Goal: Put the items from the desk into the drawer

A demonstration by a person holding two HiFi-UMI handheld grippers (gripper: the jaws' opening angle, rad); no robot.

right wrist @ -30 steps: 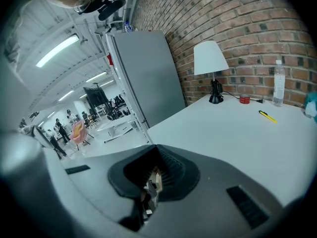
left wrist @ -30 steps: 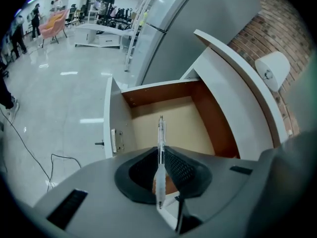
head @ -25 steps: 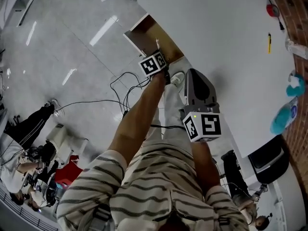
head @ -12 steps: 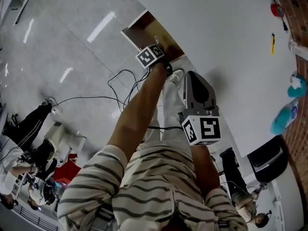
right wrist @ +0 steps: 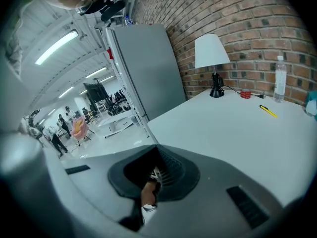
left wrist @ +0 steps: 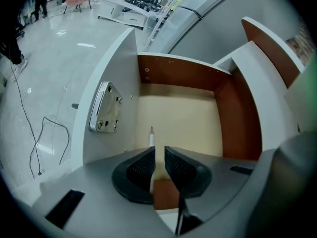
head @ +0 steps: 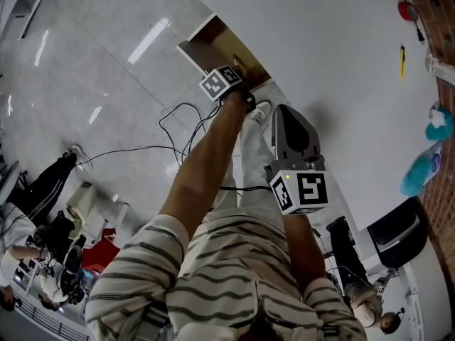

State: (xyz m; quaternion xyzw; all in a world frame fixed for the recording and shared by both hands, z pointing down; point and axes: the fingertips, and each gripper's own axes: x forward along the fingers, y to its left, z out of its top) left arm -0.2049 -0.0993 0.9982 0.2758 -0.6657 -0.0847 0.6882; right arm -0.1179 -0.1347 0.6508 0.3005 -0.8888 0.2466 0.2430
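My left gripper (head: 230, 71) reaches down over the open drawer (head: 207, 42) beside the desk. Its jaws (left wrist: 159, 151) are shut on a thin white pen (left wrist: 151, 139), and the pen's metal tip pokes out above the drawer's bare beige bottom (left wrist: 183, 118). My right gripper (head: 284, 111) hovers at the near edge of the white desk (head: 334, 55) with its jaws closed together and nothing in them (right wrist: 155, 148). A yellow pen (head: 402, 55) lies far across the desk, also visible in the right gripper view (right wrist: 268, 111).
A red item (head: 405, 10), a clear bottle (right wrist: 280, 85), a teal cloth (head: 436, 123) and a blue object (head: 418, 173) sit near the brick wall. A white lamp (right wrist: 212, 58) stands there. A metal handle (left wrist: 105, 107) is on the drawer front. Cables (head: 178, 130) trail on the floor.
My left gripper has moved a little farther over the drawer with the pen. The right gripper has stayed where it was.
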